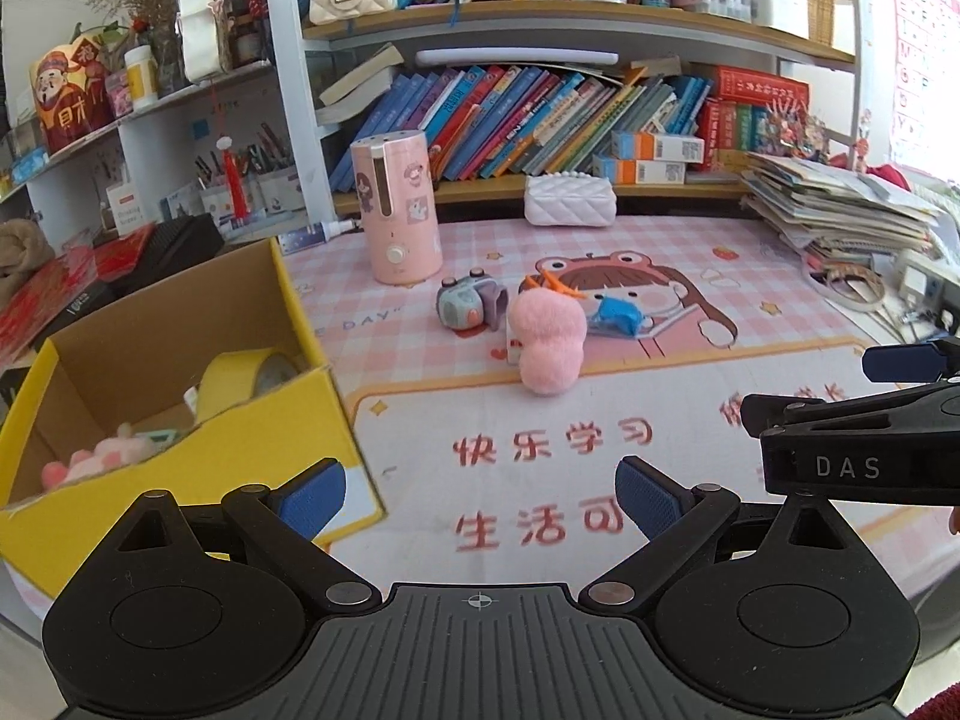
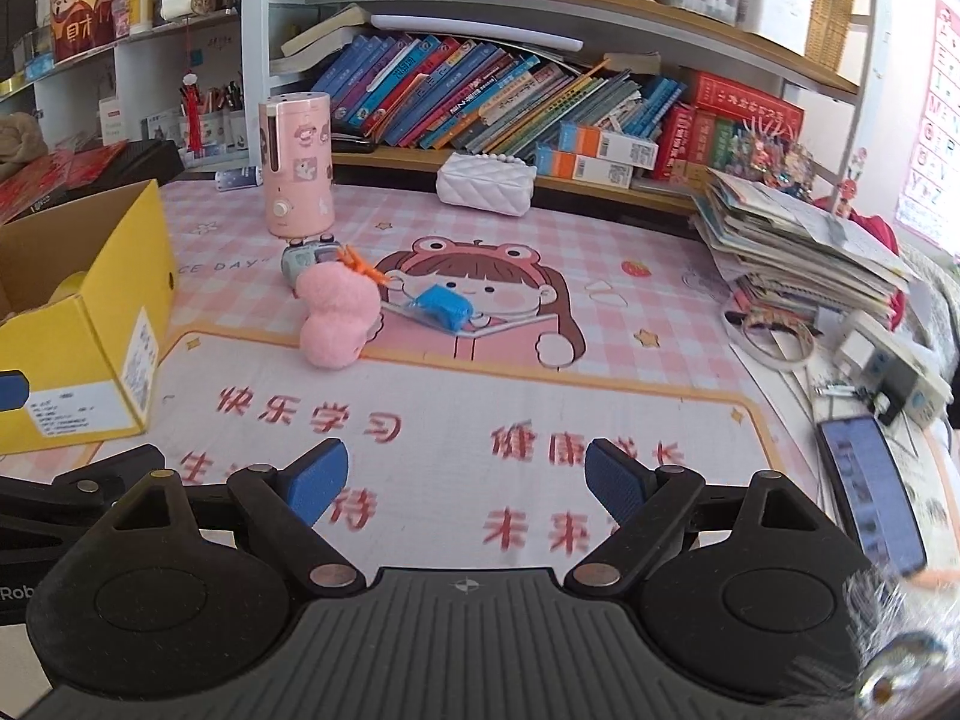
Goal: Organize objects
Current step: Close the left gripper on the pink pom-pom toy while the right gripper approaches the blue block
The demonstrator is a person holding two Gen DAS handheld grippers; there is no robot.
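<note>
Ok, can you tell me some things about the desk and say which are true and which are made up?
1. Both grippers are open and hold nothing. True: the left gripper and the right gripper have only the mat between their pads.
2. The yellow tape lies on the mat. False: it is inside the yellow box.
3. The pink pompom sits on the mat, outside the box. True.
4. The blue thing is left of the pompom. False: in both views it lies to the pompom's right.
5. The pink canister has tipped over. False: it stands upright.
</note>
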